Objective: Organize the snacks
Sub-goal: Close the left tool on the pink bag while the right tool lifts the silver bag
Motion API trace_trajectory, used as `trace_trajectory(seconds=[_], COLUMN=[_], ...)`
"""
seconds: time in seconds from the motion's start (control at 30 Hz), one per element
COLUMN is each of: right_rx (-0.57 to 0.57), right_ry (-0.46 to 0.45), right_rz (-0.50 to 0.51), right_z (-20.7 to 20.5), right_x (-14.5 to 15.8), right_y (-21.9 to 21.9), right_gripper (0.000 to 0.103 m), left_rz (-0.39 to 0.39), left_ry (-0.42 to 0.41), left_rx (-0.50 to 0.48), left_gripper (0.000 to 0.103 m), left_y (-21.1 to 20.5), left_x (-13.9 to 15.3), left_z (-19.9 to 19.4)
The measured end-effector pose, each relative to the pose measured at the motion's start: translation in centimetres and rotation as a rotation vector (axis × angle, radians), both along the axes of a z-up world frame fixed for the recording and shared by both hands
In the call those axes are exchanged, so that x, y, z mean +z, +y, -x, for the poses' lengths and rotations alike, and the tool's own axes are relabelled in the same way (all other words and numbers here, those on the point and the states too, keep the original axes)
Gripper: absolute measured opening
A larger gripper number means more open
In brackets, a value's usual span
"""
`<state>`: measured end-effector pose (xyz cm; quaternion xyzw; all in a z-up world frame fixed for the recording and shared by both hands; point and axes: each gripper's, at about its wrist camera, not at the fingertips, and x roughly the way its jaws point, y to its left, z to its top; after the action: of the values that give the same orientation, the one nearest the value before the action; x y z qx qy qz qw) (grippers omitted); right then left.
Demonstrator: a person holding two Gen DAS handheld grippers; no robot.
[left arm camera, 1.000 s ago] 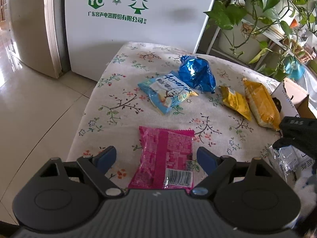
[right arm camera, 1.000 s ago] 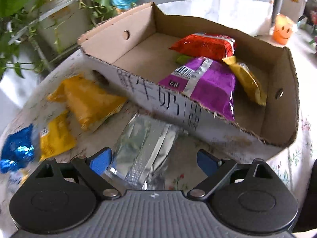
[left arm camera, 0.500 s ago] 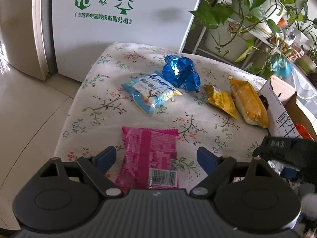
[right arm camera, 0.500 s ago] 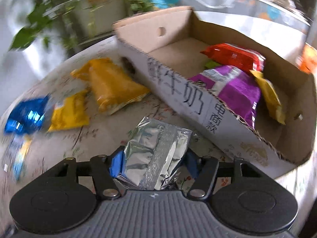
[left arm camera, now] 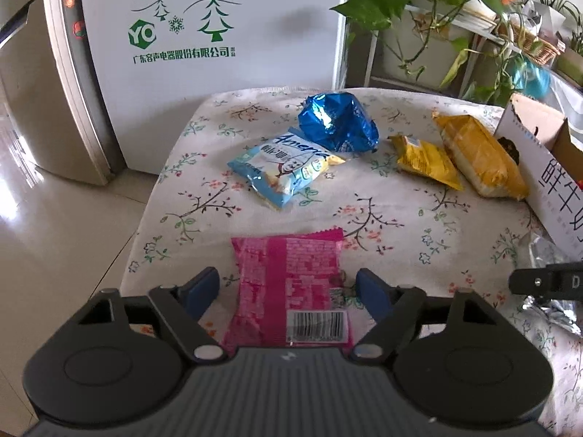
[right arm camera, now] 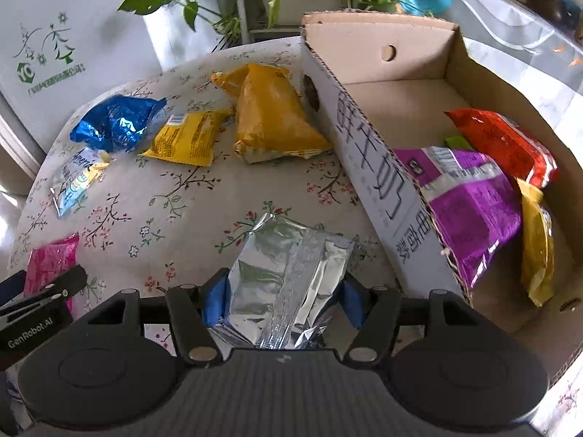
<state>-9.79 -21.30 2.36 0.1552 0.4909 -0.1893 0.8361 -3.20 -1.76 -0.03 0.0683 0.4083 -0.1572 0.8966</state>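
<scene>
A pink snack packet (left arm camera: 284, 255) lies flat on the flowered tablecloth between the fingers of my left gripper (left arm camera: 288, 291). Its jaws are closing, and a thin gap still shows at each blue pad. My right gripper (right arm camera: 282, 298) is shut on a silver foil packet (right arm camera: 288, 255), both blue pads pressing its sides, just left of the cardboard box (right arm camera: 379, 167). That box holds a red packet (right arm camera: 503, 142), a purple one (right arm camera: 470, 200) and a yellow one (right arm camera: 535, 240).
Loose on the cloth lie a blue foil bag (left arm camera: 337, 123), a light-blue packet (left arm camera: 288, 167), a small yellow packet (left arm camera: 424, 162) and a larger orange-yellow one (left arm camera: 477, 156). A white appliance (left arm camera: 218, 36) stands behind the table, with potted plants (left arm camera: 455, 7) to its right. The table's left edge drops to a tiled floor (left arm camera: 65, 225).
The right jaws closed onto the silver packet and the wrist rolled, tilting the box in view. The left jaws narrowed around the pink packet.
</scene>
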Motion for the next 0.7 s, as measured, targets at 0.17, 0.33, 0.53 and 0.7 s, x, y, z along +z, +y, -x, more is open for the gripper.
trace_trajectory(seconds=[0.17,0.33,0.53,0.7], right_rx=[-0.010,0.014,0.025,0.056], right_ry=[-0.012,-0.014,-0.017,-0.033], right_rz=[-0.047,-0.070,-0.080,-0.090], right_z=[-0.4,-0.6,-0.6,-0.5], right_x=[0.1,0.2,0.2,0.7], right_y=[-0.4,-0.1,-0.1,0.2], right_gripper=[0.069,0.069,0.069,0.069], left_rz=[0.005,0.019,0.051,0.065], left_ry=[-0.012,-0.002,0.036,0.047], left_rx=[-0.005,0.012,0.032,0.043], left_gripper=[0.061,0.051,0.050,0.050], left_y=[0.1,0.6,1.1,1.1], left_x=[0.2,0.5,0.8,1.5], left_z=[0.3,0.4,0.7,1.4])
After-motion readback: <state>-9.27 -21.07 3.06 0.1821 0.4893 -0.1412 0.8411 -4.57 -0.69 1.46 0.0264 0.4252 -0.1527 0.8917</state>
